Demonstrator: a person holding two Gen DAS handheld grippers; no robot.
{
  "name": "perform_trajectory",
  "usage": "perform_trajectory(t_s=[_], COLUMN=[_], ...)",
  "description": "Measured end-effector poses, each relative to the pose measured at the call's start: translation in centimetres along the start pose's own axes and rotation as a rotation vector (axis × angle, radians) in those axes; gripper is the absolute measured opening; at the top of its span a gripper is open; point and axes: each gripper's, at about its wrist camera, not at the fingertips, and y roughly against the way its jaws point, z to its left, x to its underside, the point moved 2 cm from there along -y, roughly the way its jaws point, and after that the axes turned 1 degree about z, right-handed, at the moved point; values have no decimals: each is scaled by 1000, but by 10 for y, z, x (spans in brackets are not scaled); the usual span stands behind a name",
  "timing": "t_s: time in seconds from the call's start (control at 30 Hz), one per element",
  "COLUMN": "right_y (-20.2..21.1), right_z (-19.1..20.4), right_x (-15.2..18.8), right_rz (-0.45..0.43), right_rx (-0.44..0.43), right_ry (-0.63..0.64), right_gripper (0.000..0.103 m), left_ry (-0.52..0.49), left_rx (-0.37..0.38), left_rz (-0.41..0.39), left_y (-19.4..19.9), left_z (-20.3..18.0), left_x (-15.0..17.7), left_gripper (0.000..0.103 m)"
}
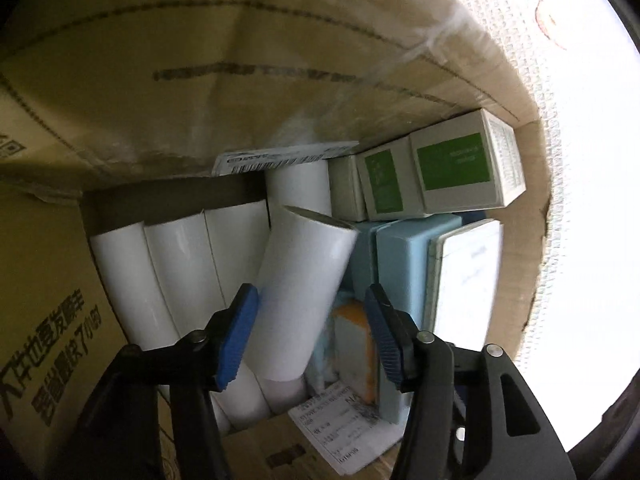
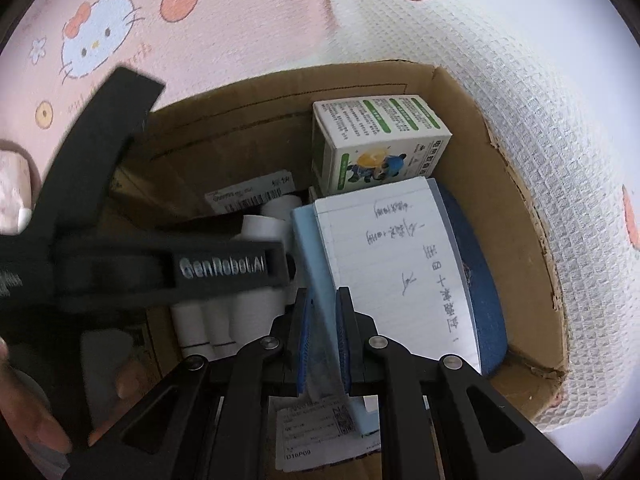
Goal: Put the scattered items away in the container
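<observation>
Inside the carton (image 1: 120,92), the left gripper (image 1: 308,320) hangs with its jaws apart around a tilted white tube (image 1: 304,292); one blue pad sits against the tube, the other stands clear. More white tubes (image 1: 176,264) lie at nine o'clock, green-and-white boxes (image 1: 440,172) at one o'clock. In the right wrist view, the right gripper (image 2: 324,344) has its jaws clamped together on a thin clear wrapper (image 2: 322,376) beside the pale blue box (image 2: 312,264). A notepad (image 2: 396,264) leans at two o'clock. The carton rests on a patterned cloth (image 2: 200,12).
</observation>
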Motion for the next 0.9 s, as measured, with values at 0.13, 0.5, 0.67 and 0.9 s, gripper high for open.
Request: perform_trajectory(t_s=[0.13,0.5,0.67,0.9], right_y=[3,9,4,-20], right_z=[3,17,27,57], right_x=[3,5,9,8], right_rz=[0,19,48,98], right_rx=[7,3,-67,-141], right_ry=[2,19,33,84], right_gripper=[9,9,10,56], left_ry=[-47,-243,-401,-581], left_rx=[14,-8,-54,-127], left_rz=[31,45,-92,-216], left_y=[3,31,64,113], left_z=[-7,-24,-29,-2], left_x=[10,42,44,12], left_gripper=[60,25,11,10])
